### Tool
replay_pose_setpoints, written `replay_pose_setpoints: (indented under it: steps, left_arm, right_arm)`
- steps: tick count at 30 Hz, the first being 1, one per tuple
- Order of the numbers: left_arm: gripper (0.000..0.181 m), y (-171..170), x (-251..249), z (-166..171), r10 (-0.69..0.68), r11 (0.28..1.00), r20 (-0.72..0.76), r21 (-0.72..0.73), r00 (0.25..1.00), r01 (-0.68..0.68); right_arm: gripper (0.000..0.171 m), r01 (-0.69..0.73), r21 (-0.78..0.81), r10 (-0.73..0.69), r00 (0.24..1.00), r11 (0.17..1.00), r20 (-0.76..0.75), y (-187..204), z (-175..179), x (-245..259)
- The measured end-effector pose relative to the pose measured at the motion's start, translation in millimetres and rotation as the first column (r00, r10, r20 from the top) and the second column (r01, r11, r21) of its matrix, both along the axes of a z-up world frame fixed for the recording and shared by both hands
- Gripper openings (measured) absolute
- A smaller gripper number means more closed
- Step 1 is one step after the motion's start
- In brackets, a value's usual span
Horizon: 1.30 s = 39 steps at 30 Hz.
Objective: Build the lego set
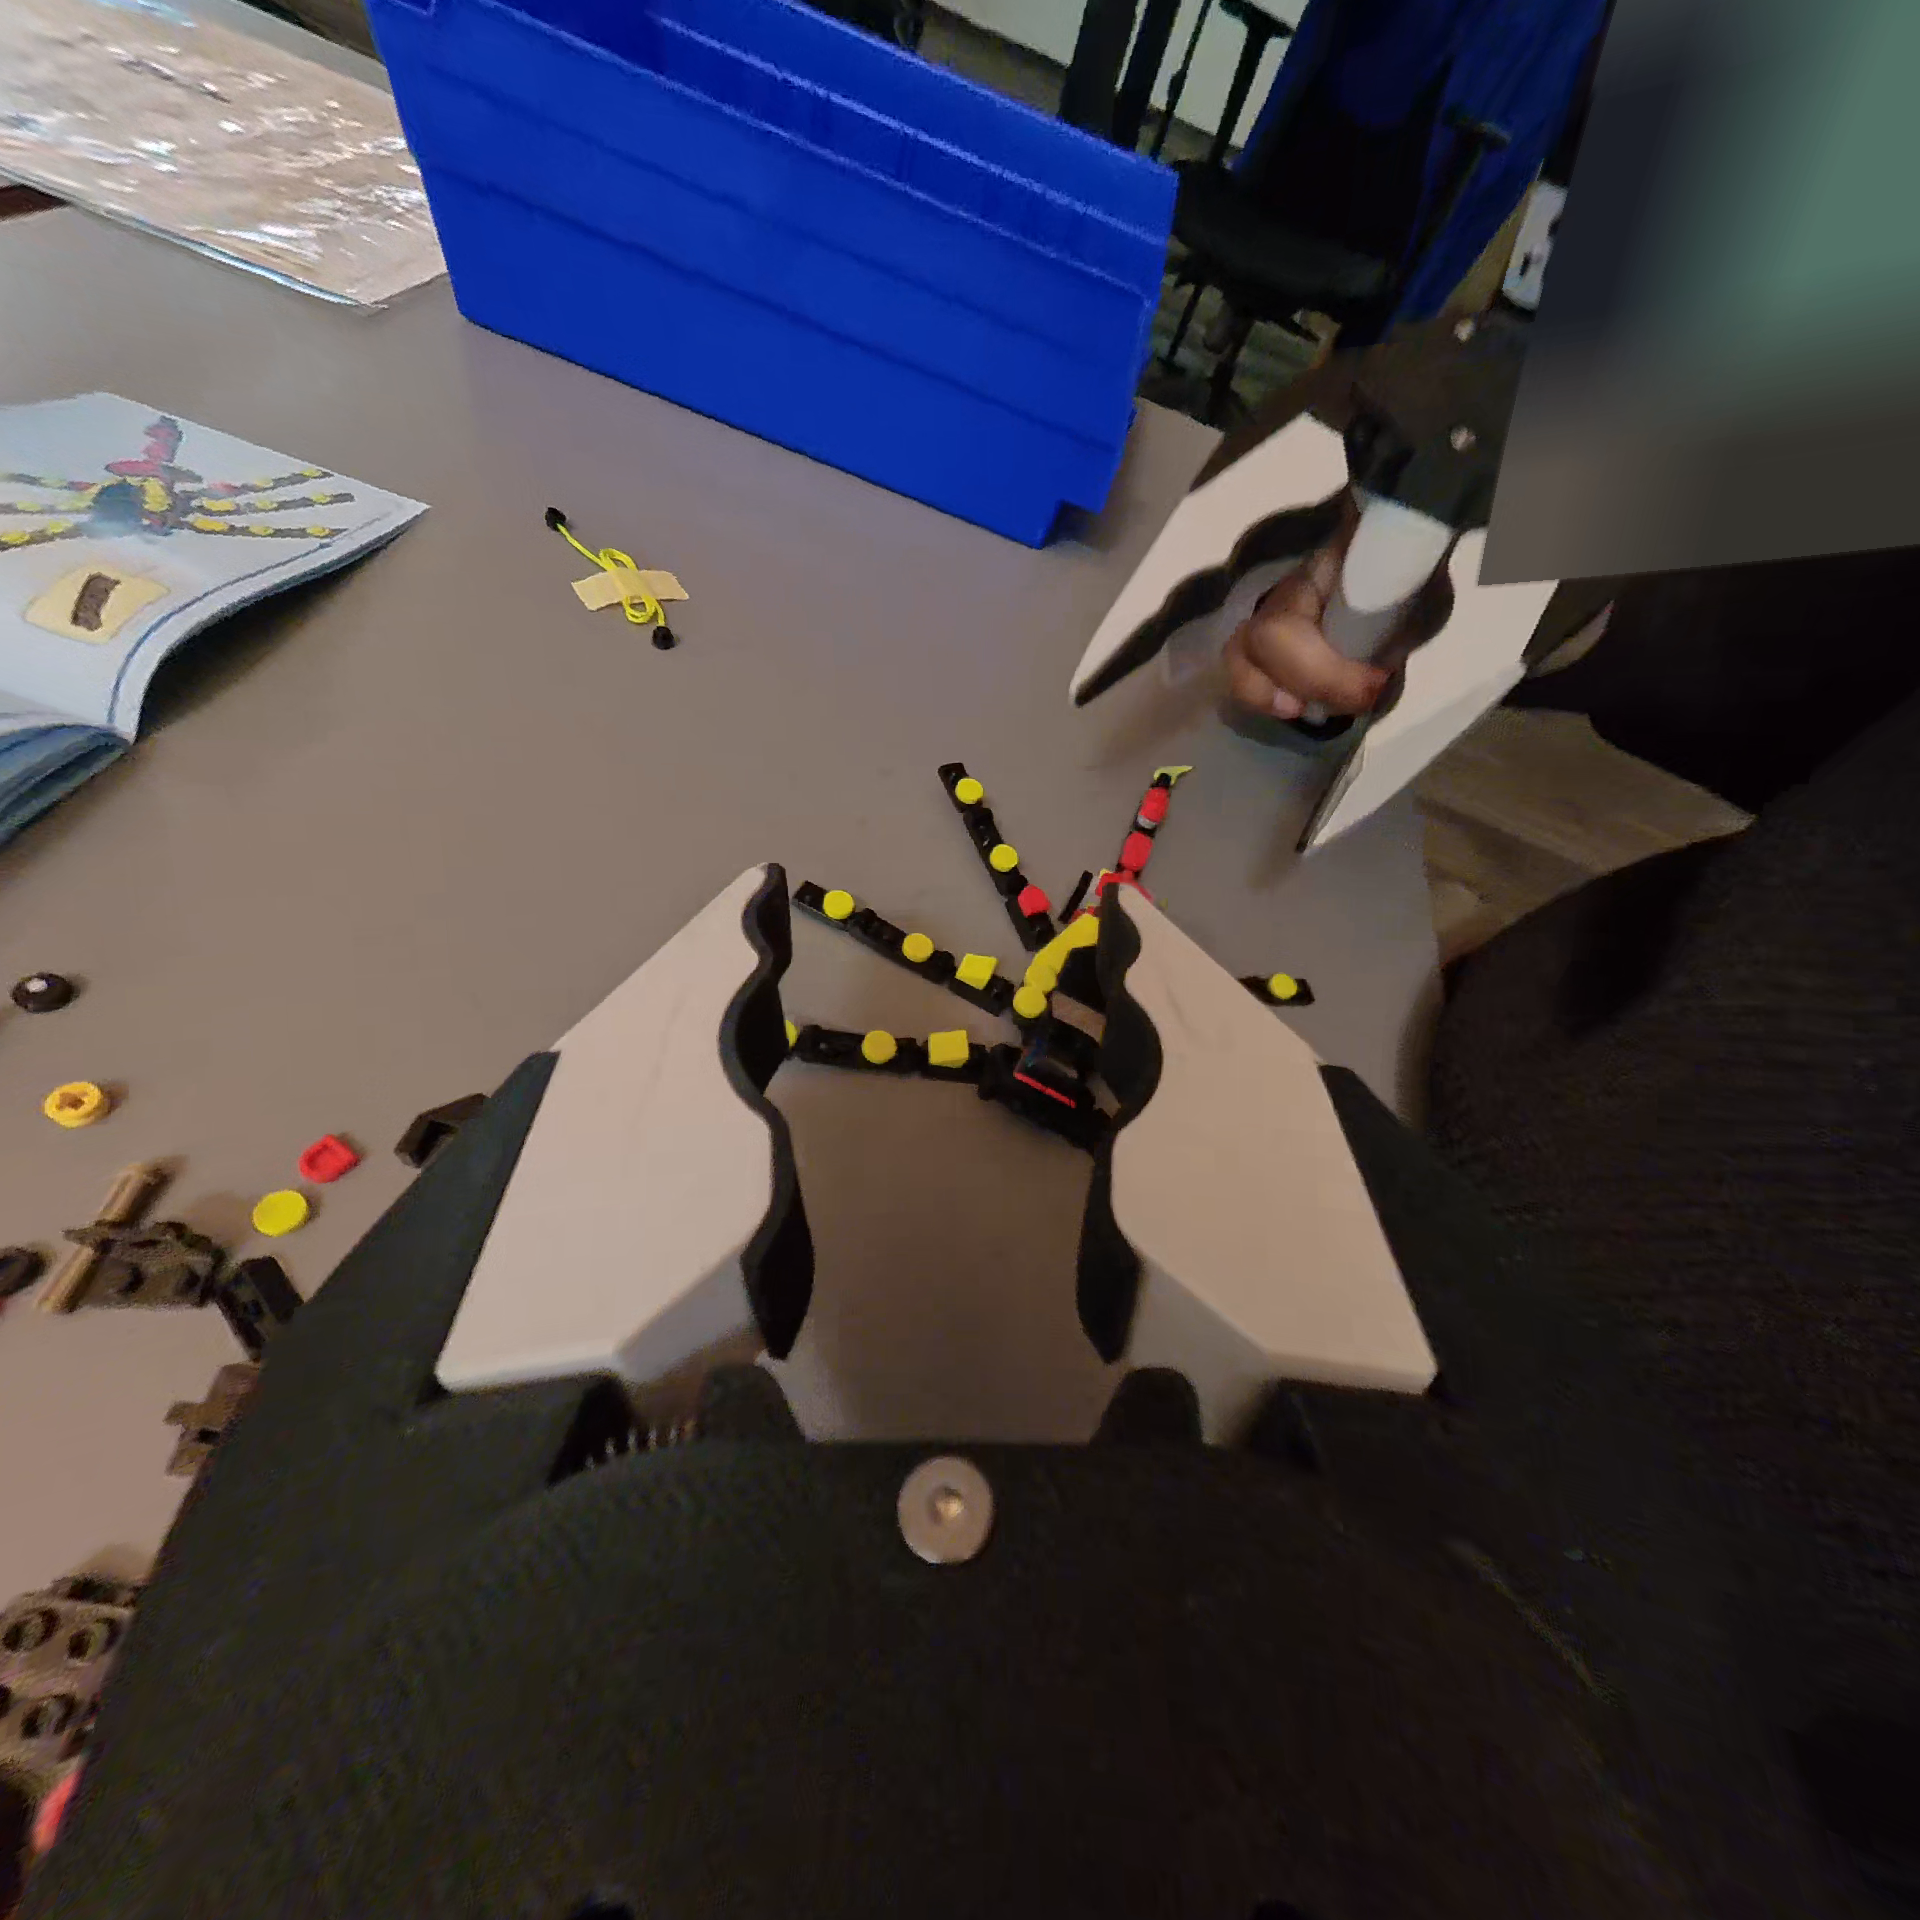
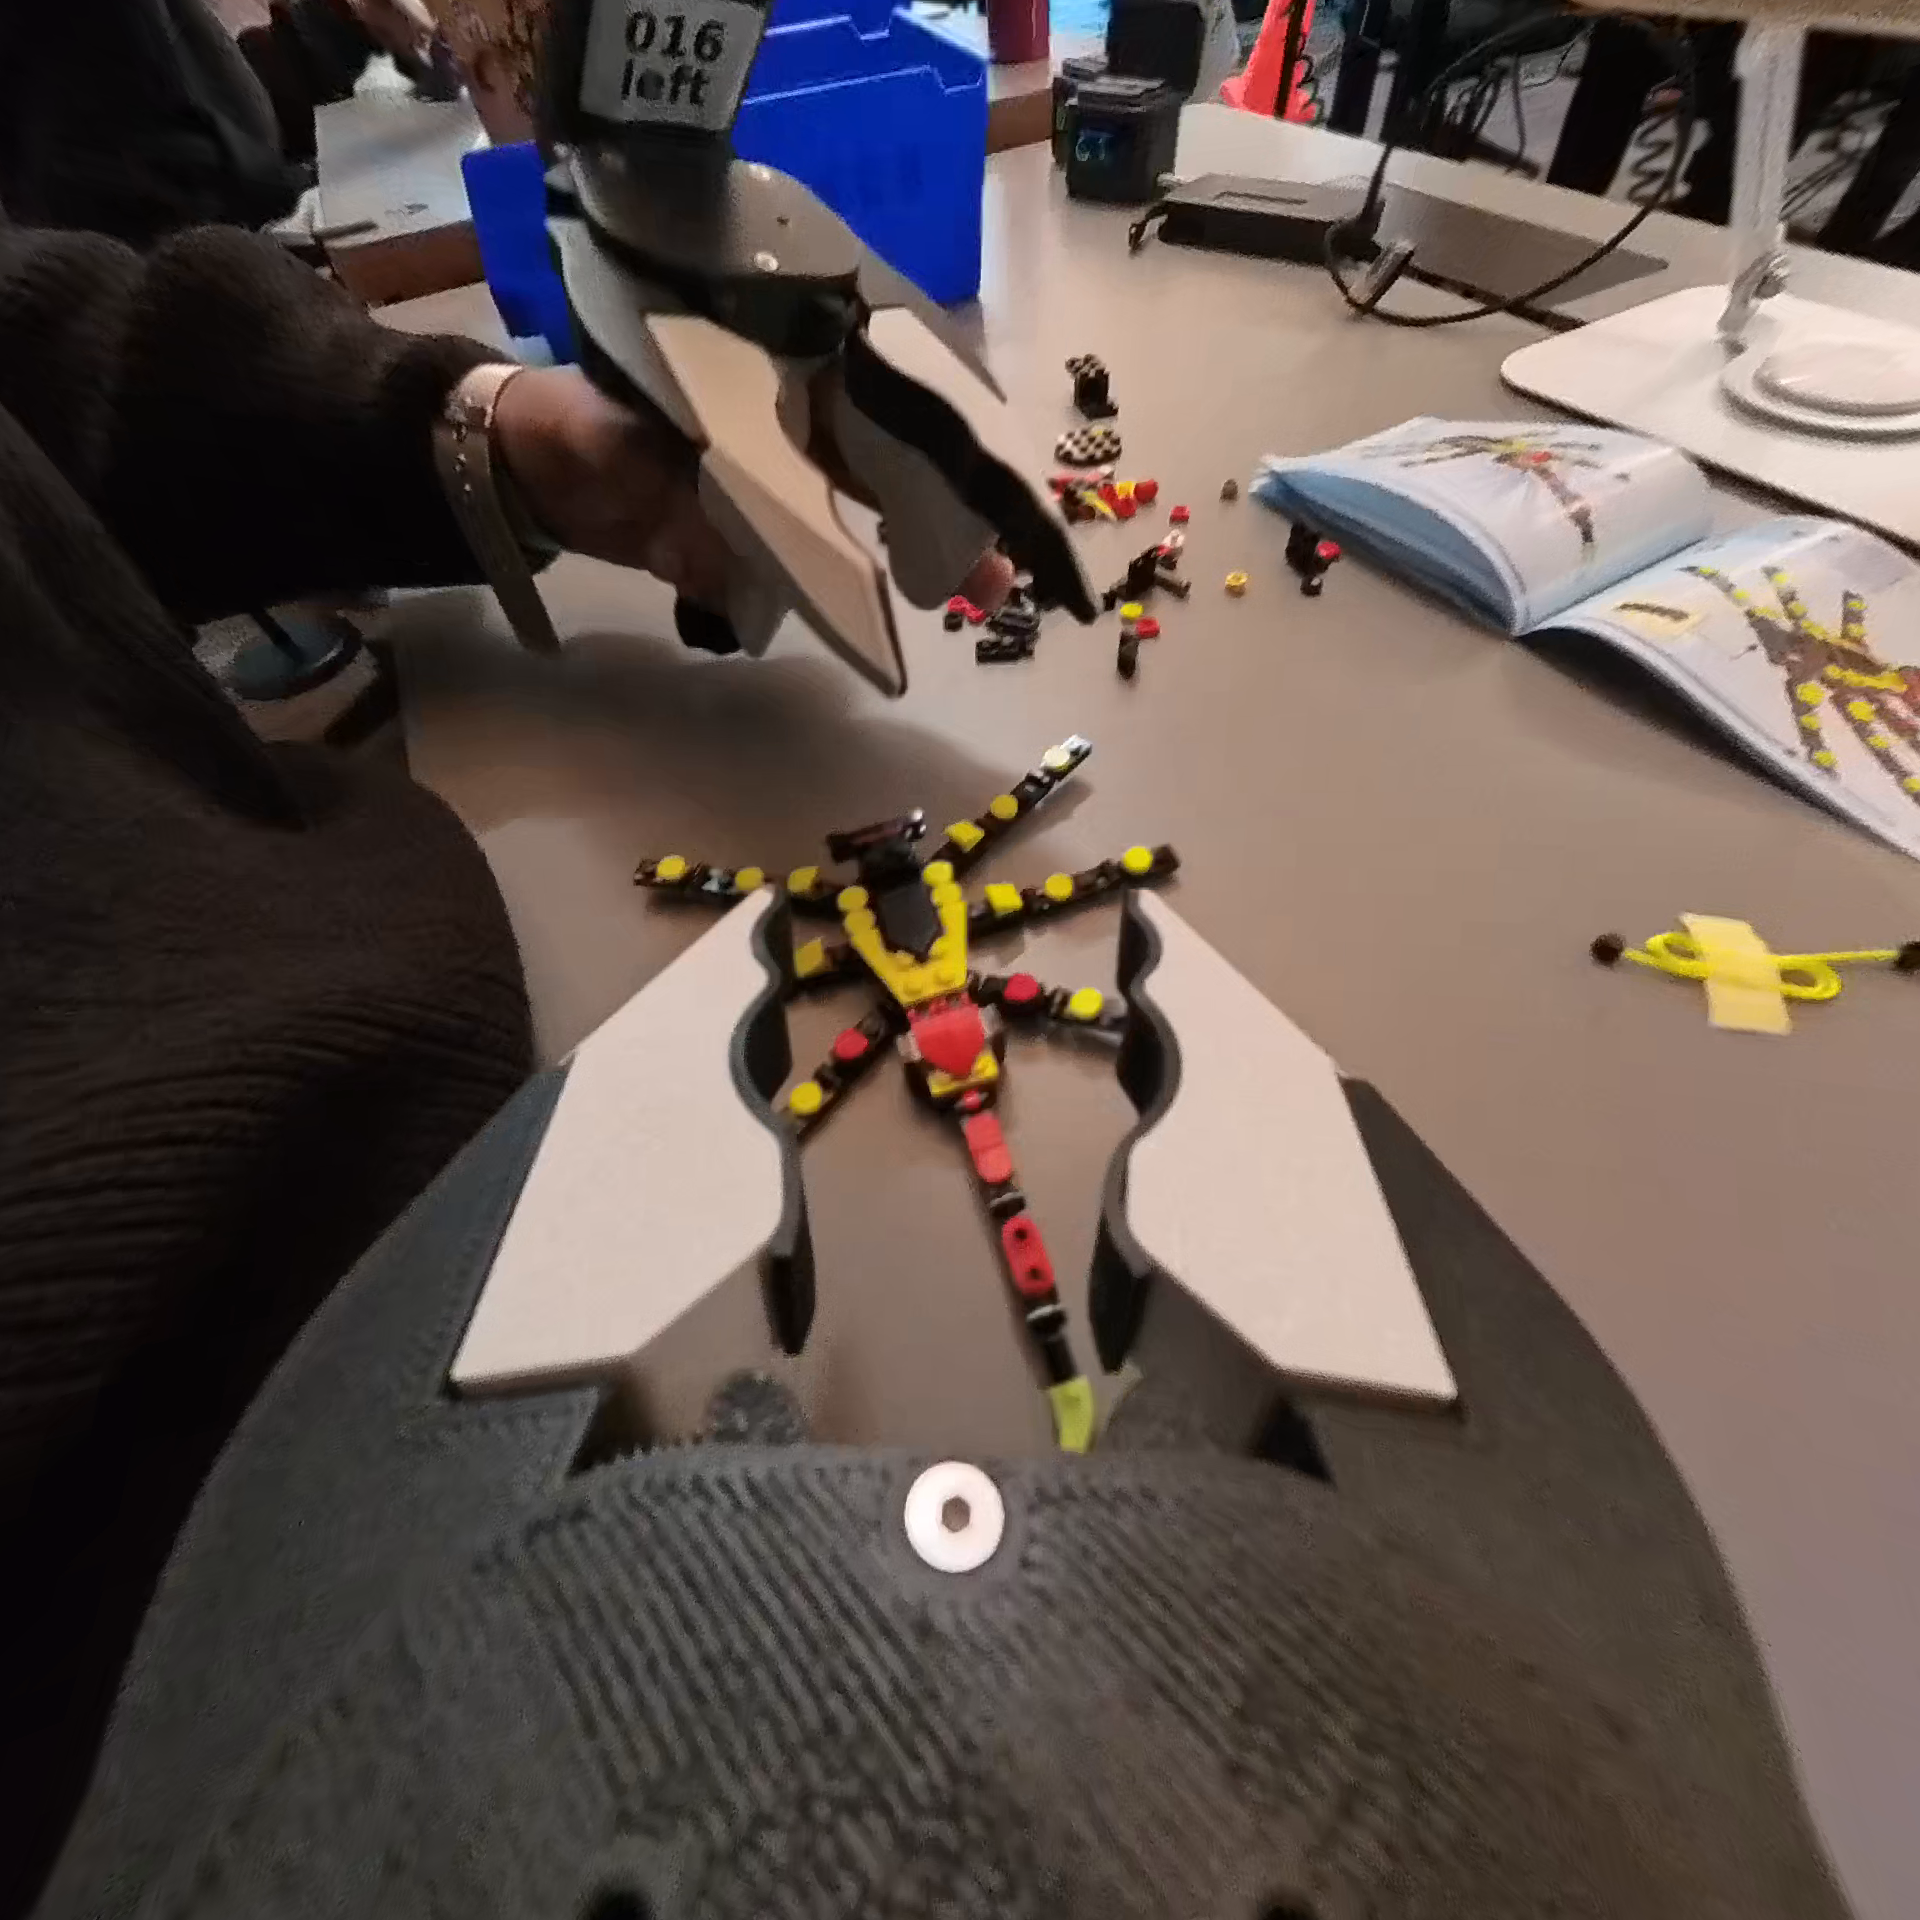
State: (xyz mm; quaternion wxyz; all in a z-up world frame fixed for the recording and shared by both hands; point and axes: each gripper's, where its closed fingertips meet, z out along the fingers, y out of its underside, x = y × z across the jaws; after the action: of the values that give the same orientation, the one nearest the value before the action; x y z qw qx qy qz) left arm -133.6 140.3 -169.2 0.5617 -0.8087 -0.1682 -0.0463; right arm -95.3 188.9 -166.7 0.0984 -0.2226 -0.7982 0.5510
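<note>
Left wrist view
Left tongs (image 1: pixel 940 904): seen nearest the lens, spread wide, nothing gripped; they are held low over the grey counter (image 1: pixel 582 790).
Lego spider (image 1: pixel 1023 987): found straight ahead between and just beyond the tips; the body is partly hidden behind the right-hand finger, and the black legs with yellow studs are fanned out to the left and away.
Right tongs (image 1: pixel 1184 769): seen farther off at the right, held by a hand (image 1: pixel 1288 655), tips apart and empty, pointed down just beyond the red tail.
Loose pieces (image 1: pixel 281 1210): scattered at the left, well apart from the model.
Yellow cord (image 1: pixel 623 587): taped, lying between the model and the blue bin (image 1: pixel 790 260).
Instruction booklet (image 1: pixel 177 530): lying open at the far left.

Right wrist view
Right tongs (image 2: pixel 945 904): wide open, holding nothing.
Lego spider (image 2: pixel 935 997): lying flat on the counter (image 2: pixel 1403 790), framed by the two fingers; its long axis, from the head to the yellow-green tail tip, is lined up with the tongs, tail toward the camera.
Left tongs (image 2: pixel 997 649): seen up and to the left, open and empty, near the pile of loose pieces (image 2: pixel 1101 499).
Nearer arm: the right is judged better placed over the body; the left is judged nearer the spare parts.
Obstruction: the splayed legs are judged likely to be knocked should the fingers be closed across the body.
</note>
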Motion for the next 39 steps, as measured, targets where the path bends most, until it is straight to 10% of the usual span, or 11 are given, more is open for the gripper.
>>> replay_pose_setpoints:
  steps: [17,26,39]
  left_arm:
    - [0.048,-32.9,-54.4,10.4,0.358,0.932,-0.108,-0.01,0.927,-0.361]
    - [0.07,41.0,-164.9,20.0,0.439,0.88,-0.179,-0.11,0.881,-0.461]
    - [0.086,60.2,-249.0,-71.6,0.556,0.695,-0.121,-0.475,0.822,-0.54]
  right_arm:
    - [0.065,0.183,0.043,-0.168,0.957,0.982,-0.238,12.4,35.3,-29.0]
    - [0.062,0.211,0.165,-0.174,0.961,0.963,-0.216,38.4,7.5,-46.1]
    - [0.06,0.257,0.182,-0.225,0.957,0.949,-0.181,61.9,-0.6,-55.6]
